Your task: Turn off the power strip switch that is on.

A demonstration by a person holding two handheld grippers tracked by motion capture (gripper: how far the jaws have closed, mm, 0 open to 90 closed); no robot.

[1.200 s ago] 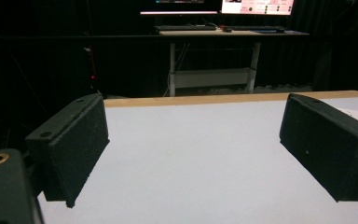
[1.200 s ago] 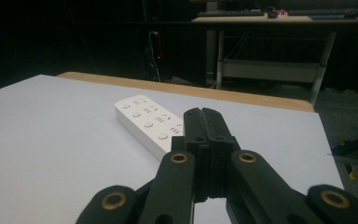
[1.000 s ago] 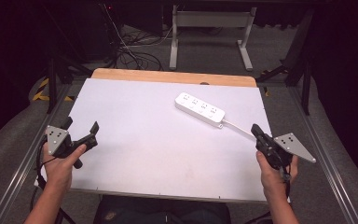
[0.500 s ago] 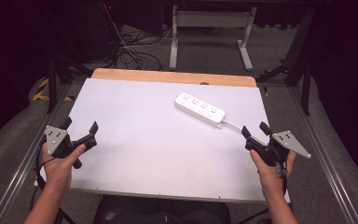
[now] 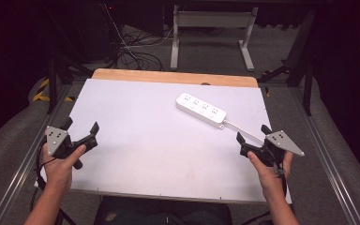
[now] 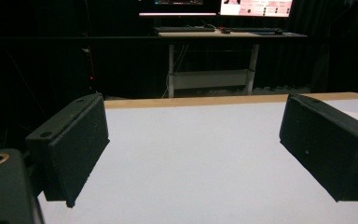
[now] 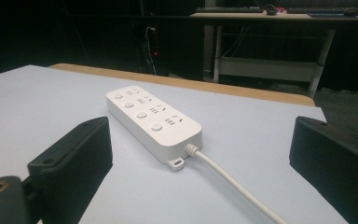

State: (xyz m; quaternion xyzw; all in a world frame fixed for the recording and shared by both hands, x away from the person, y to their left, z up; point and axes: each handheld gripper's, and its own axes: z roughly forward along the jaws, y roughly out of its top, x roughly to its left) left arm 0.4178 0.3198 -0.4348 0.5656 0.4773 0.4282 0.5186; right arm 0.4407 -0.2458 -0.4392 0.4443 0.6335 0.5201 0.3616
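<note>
The right gripper [image 5: 254,136] is hovering over the near right part of the table [image 5: 136,154], its jaws spread wide after just having been opening, with nothing between them. Ahead of it and a little to its left, the white power strip [image 5: 201,108] is lying flat on the white sheet, well clear of the pads. In the right gripper view the strip [image 7: 153,122] is sitting straight ahead between the two jaws but farther off, its white cable [image 7: 233,184] running back toward the gripper and passing between the jaws along the tabletop. Nothing is lying between the gripper and the strip except that cable.

The left gripper [image 5: 81,132] is hanging over the near left edge, far to the strip's left, jaws also spread and holding nothing; bare sheet is stretching ahead of it. Beyond the strip, a wooden strip [image 5: 173,77] of tabletop is showing at the far edge, and past it a desk frame [image 5: 211,33] and loose floor cables [image 5: 131,56] are standing in the dark.
</note>
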